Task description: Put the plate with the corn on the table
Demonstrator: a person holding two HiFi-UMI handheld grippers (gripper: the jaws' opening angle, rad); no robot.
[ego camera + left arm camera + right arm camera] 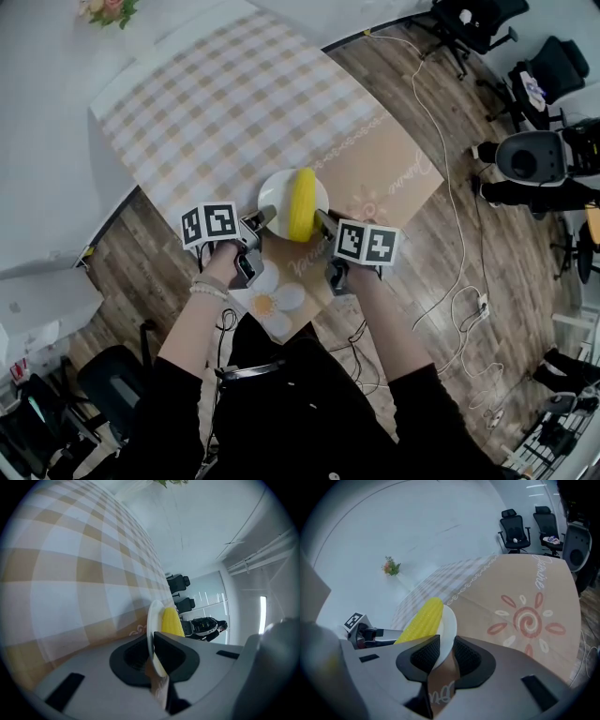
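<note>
Clenched left gripper [265,217] and right gripper [322,220] pinch opposite rims of plate [277,192] — corn [302,202] atop — toward table's [234,103] near corner.

Left gripper [152,651]: dark grey jaws clamped on the near rim of a thin white round plate [153,618], seen edge-on. A yellow corn cob [171,621] lies on the plate's face, reaching towards its far rim. A beige-and-white checked tablecloth [70,573] fills the left, running to its far edge. Two black office chairs [178,581] stand beyond.
</note>
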